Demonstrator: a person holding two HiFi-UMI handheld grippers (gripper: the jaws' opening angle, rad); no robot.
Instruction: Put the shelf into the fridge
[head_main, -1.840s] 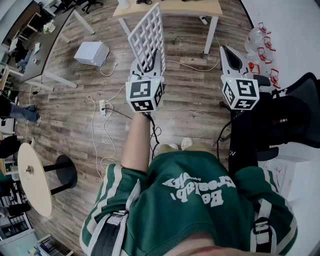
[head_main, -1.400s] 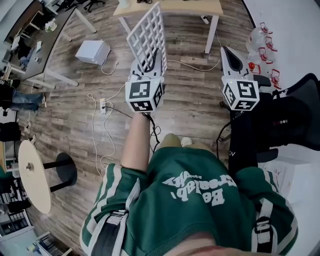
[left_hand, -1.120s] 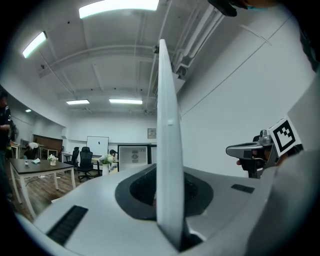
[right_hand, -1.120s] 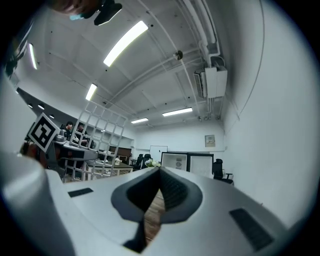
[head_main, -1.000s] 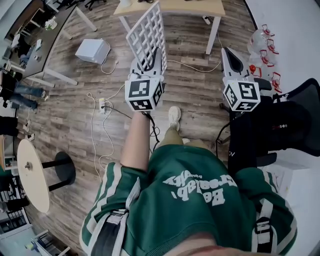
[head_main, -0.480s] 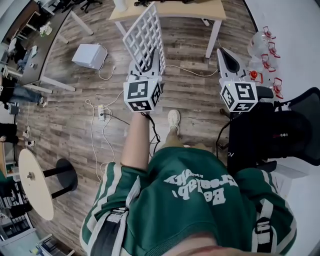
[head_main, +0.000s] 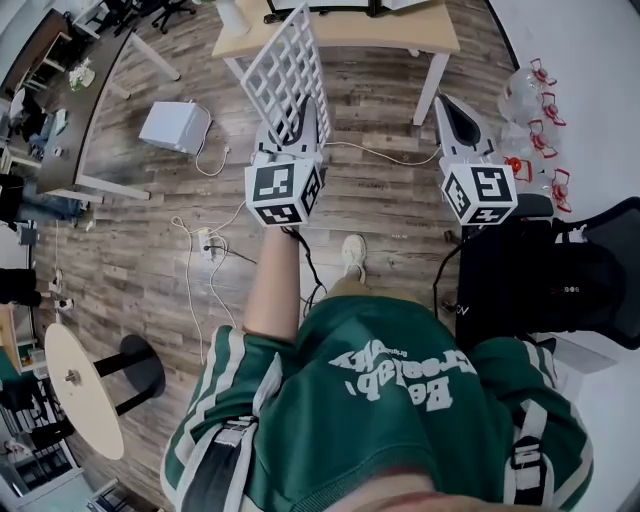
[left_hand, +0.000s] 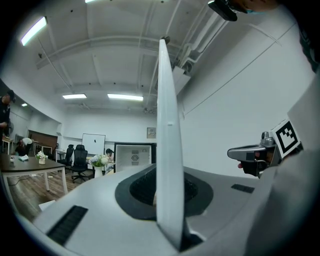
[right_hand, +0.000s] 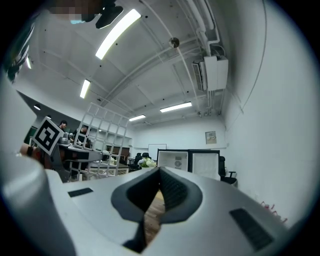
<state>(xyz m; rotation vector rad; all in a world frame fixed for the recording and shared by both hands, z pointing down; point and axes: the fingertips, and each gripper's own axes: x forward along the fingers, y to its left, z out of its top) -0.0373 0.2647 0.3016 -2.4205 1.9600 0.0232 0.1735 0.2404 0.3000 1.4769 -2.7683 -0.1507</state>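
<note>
The white shelf (head_main: 288, 68) stood upright on edge, its lower rim clamped between the jaws of the left gripper (head_main: 298, 118), and it rose ahead of that gripper above the wooden floor (head_main: 130, 240). The right gripper (head_main: 456, 112) pointed level, well apart from the shelf, its jaws together on nothing. Far ahead the fridge (right_hand: 176, 161) stood open, its white inside showing. The shelf was a flat lattice of square openings, thin when seen edge-on.

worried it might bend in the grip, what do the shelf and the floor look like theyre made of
Shelf: matte white grid of flat bars with square openings, thin edge-on; moulded plastic or coated metal, cannot tell. Floor: grey-brown planks with grain and seams; wood or wood-look laminate.
</note>
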